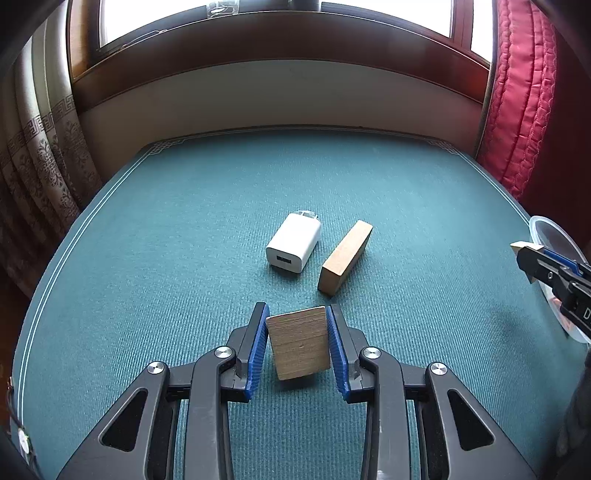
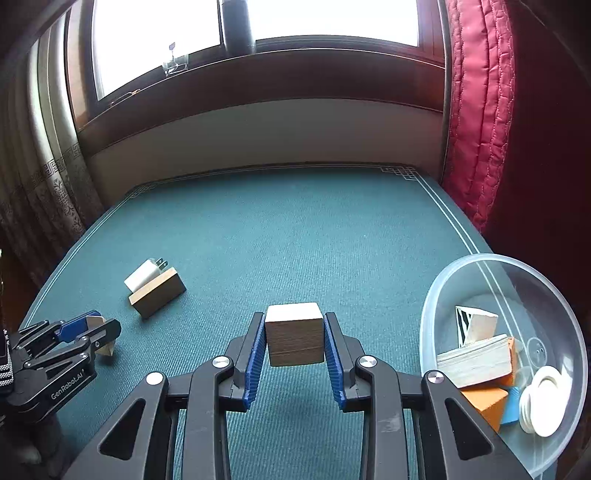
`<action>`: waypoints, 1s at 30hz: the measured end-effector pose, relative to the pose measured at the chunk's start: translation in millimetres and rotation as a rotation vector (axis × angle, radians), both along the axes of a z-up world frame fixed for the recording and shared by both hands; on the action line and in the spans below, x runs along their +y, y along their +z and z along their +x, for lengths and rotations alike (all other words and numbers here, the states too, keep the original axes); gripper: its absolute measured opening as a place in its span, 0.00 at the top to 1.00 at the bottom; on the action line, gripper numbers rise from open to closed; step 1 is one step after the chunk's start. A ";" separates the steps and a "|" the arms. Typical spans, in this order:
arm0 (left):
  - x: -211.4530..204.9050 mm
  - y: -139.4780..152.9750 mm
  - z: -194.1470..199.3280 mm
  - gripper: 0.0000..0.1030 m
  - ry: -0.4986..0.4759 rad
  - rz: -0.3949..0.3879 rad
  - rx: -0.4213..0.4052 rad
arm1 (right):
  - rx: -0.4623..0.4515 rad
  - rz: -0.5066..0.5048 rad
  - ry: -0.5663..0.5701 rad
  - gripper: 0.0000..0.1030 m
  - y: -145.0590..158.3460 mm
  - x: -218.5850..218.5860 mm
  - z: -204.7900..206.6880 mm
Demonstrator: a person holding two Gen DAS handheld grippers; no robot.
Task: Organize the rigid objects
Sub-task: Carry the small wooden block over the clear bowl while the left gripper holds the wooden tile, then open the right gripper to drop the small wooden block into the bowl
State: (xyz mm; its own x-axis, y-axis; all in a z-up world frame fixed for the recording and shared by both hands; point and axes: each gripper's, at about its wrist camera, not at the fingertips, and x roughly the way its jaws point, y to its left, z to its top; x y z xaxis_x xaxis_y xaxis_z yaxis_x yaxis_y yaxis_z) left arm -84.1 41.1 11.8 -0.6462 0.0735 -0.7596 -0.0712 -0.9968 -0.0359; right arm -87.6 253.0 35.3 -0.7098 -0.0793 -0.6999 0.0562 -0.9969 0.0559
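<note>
Pinching one wooden block each, left gripper [image 1: 297, 339], marked "GenRobot.AI", and right gripper [image 2: 294, 338] have fingers clamped.

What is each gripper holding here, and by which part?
Left gripper clamps a wooden block by its two opposite side faces. Right gripper clamps a wooden cube likewise, by its sides.

Domestic room. Indicators: a wood-framed window [image 2: 258, 22] above a dark wooden sill [image 1: 258, 48]; a patterned beige curtain [image 1: 40, 162] at the left; a quilted red fabric panel [image 2: 480, 122] at the right; a tabletop covered in teal cloth [image 1: 221, 192] with a decorative fretwork border.
</note>
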 end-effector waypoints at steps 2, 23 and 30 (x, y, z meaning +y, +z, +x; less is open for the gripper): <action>0.8 0.0 0.1 0.68 -0.002 -0.002 0.000 | 0.010 -0.002 -0.019 0.69 2.4 6.3 0.3; 9.6 0.1 3.7 0.68 -0.022 -0.019 0.012 | 0.034 0.016 -0.380 0.69 12.6 98.7 -3.1; 13.5 0.8 5.0 0.68 -0.027 -0.029 0.020 | 0.028 0.020 -0.498 0.63 10.4 125.9 -1.9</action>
State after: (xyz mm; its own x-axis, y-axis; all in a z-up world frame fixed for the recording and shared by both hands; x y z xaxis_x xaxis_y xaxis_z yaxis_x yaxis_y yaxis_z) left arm -79.1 54.7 12.6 -0.6593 0.0690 -0.7487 -0.0987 -0.9951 -0.0049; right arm -89.4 378.9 45.7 -0.6768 0.2877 -0.6776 -0.4258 -0.9039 0.0414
